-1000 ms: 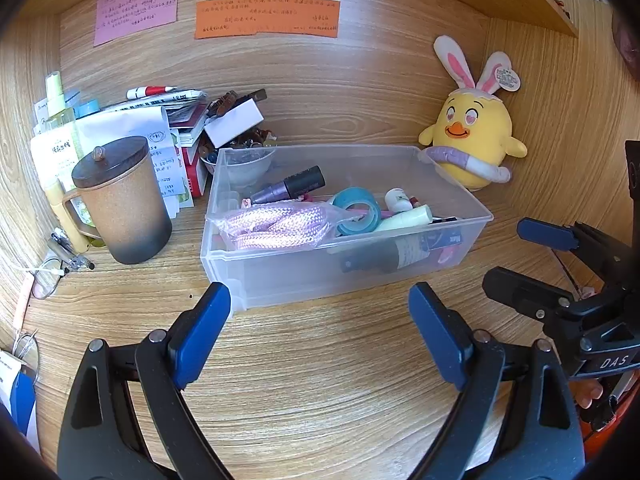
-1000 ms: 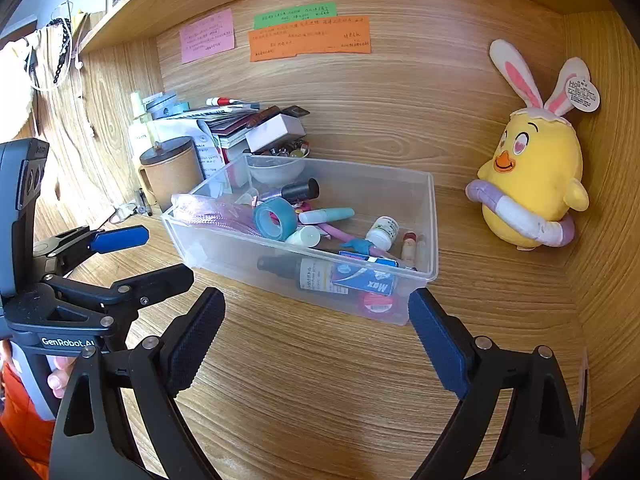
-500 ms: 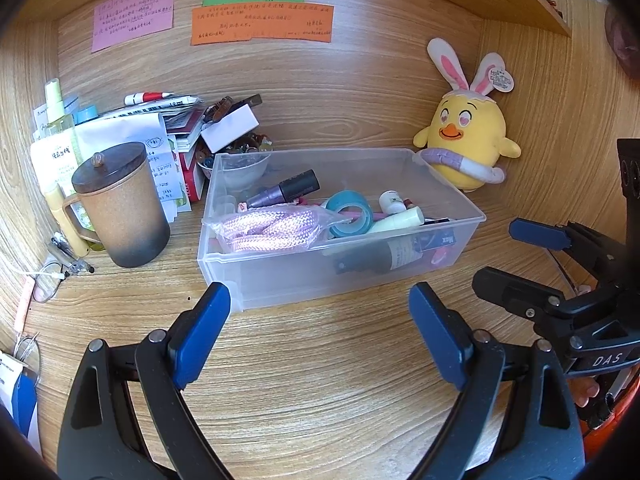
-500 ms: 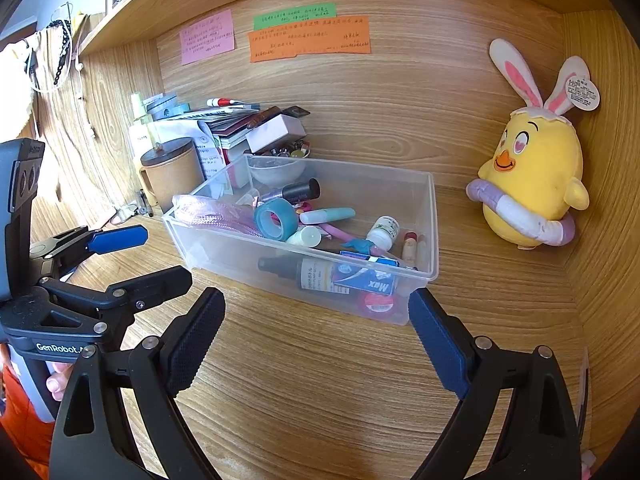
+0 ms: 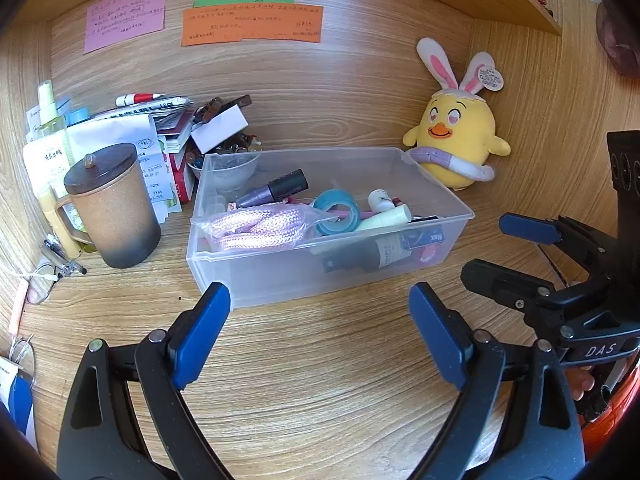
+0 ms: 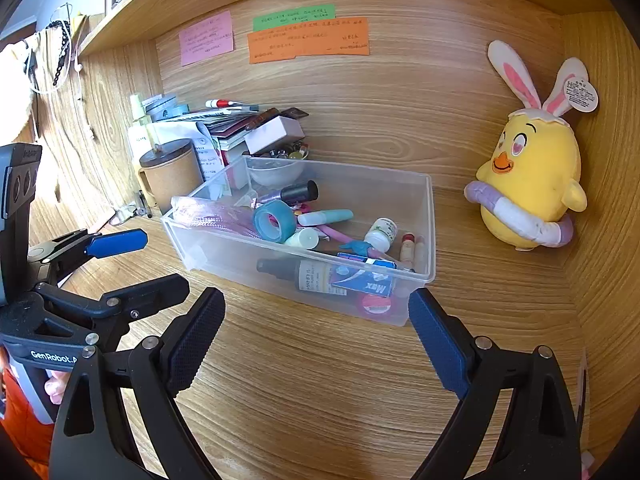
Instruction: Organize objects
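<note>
A clear plastic bin stands on the wooden desk, filled with small items: a bagged pink rope, a blue tape roll, a dark tube, a white bottle, a dark spray bottle and a blue box. My left gripper is open just in front of the bin, nothing between its blue pads. My right gripper is open too, near the bin's front right corner. Each gripper shows in the other's view.
A brown lidded mug stands left of the bin before a pile of books and papers. A yellow bunny-eared plush leans in the back right corner. Glasses lie far left. Sticky notes hang on the back wall.
</note>
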The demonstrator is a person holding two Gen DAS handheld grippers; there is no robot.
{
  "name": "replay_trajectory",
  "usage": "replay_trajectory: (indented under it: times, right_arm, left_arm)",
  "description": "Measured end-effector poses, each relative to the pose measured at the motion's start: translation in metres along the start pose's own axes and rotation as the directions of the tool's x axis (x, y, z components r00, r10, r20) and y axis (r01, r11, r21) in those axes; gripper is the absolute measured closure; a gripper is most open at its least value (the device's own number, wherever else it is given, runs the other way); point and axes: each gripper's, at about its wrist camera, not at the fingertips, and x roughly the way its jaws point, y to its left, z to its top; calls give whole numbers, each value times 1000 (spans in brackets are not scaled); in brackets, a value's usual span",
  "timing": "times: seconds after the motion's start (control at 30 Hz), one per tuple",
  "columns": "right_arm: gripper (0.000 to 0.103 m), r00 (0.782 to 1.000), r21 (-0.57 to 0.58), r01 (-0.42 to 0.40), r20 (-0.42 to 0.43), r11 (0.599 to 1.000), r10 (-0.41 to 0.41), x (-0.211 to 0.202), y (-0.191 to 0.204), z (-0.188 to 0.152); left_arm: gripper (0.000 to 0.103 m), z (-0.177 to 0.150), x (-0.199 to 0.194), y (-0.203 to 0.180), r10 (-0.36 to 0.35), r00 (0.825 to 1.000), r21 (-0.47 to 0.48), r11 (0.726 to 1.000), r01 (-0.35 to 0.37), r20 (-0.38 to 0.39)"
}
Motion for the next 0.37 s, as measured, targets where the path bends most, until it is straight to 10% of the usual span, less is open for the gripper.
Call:
replay_trajectory:
  times: [0.37]
  right_arm:
    - [11, 1000, 2, -3, -5, 1000, 3, 0, -2, 0]
  left_arm:
    - [9, -1, 1, 1, -9, 1000, -8, 1000, 9, -6]
